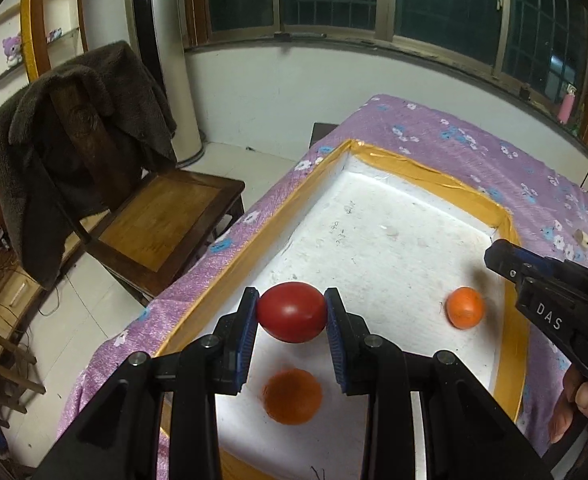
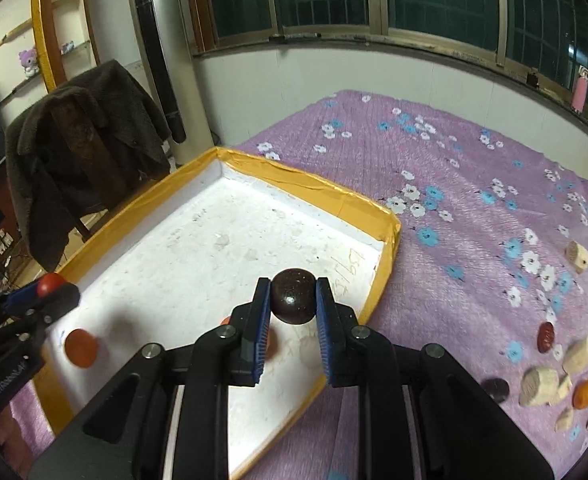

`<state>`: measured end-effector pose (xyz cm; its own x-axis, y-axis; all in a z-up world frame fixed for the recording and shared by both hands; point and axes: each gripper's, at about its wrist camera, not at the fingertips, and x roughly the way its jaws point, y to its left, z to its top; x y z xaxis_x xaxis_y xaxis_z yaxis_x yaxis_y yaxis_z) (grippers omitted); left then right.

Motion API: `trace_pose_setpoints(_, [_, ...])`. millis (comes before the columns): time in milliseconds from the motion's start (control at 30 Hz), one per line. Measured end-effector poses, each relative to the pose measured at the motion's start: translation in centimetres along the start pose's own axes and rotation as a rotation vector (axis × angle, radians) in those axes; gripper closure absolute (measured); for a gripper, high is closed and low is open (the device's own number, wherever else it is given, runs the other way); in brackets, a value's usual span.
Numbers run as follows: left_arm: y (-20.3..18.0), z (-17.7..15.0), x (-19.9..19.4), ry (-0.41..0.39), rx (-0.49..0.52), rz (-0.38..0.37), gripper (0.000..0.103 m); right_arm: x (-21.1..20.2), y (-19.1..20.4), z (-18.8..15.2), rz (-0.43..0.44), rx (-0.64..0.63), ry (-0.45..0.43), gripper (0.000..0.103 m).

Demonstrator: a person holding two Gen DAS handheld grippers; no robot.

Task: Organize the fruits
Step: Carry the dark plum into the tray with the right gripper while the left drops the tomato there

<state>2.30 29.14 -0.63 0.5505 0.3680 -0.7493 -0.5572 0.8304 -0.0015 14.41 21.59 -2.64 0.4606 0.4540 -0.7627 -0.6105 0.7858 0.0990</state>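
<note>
Both tongs hang over the white tray (image 2: 197,248), the left tongs (image 1: 291,314) clamped on a red fruit (image 1: 291,312) above its near-left side, the right tongs (image 2: 293,298) pinching a dark fruit (image 2: 293,295) above its right edge.

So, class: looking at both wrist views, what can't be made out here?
- Left wrist view: the right gripper shows side-on, its held fruit hidden.
- Right wrist view: an orange fruit mostly hidden behind the right gripper's finger.
- Right wrist view: pale chunks on the purple cloth, too blurred to identify.
</note>
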Motion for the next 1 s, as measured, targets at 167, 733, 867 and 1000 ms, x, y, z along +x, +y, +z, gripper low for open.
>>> trace_pose_setpoints(167, [0.1, 0.2, 0.9, 0.022, 0.004, 0.005, 0.070, 1.7, 0.7, 0.5, -0.003, -0.018, 0.032, 0.079])
trace_pose_setpoints(733, [0.2, 0.7, 2.6, 0.050, -0.019, 0.015, 0.070, 4.3, 0.1, 1.1, -0.026, 0.002, 0.074, 0.079])
trace_pose_setpoints(867, [0.3, 0.7, 2.7, 0.062, -0.017, 0.016, 0.067, 4.5, 0.2, 1.2, -0.028, -0.003, 0.078, 0.079])
trace_pose_setpoints(1000, [0.3, 0.7, 2.1, 0.032, -0.025, 0.023, 0.029, 4.8, 0.1, 1.1, -0.030, 0.006, 0.098, 0.077])
